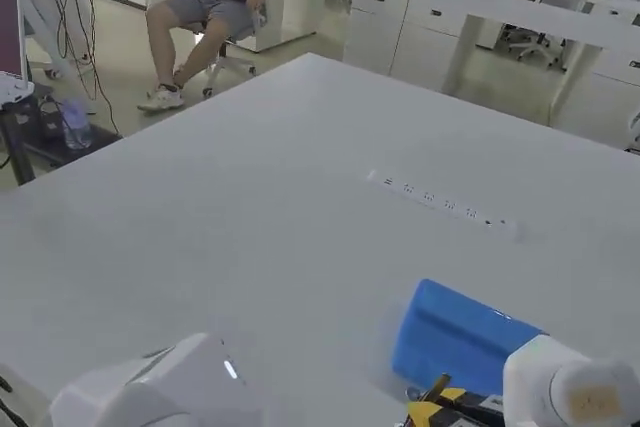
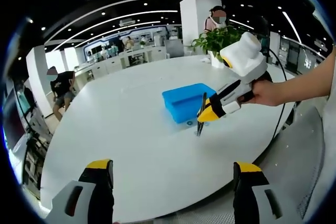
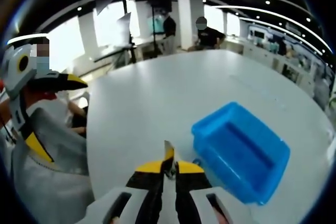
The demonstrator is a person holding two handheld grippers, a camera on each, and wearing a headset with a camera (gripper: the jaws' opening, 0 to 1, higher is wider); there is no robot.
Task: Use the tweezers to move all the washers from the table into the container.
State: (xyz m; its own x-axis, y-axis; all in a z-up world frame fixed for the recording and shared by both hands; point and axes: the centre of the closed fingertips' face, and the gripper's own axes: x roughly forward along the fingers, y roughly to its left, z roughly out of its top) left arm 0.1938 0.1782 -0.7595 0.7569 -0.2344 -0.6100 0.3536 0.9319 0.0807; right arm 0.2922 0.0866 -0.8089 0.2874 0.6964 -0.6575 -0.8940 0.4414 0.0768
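A blue rectangular plastic container (image 1: 460,337) sits on the white table (image 1: 250,217) near its edge; a recessed socket strip (image 1: 445,205) lies beyond.

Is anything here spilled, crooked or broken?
Nothing stands out. The blue container sits level and upright on the white table, and the right gripper holds the tweezers beside it, tips pointing down.

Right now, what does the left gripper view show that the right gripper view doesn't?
Left gripper view: the left gripper with jaws wide open and empty, the right gripper side-on in a hand, tweezers pointing down at the table, a potted plant behind. Right gripper view: the inside of the blue container, looking empty, and the right jaws shut on the tweezers. Both: blue container, tweezers, table.
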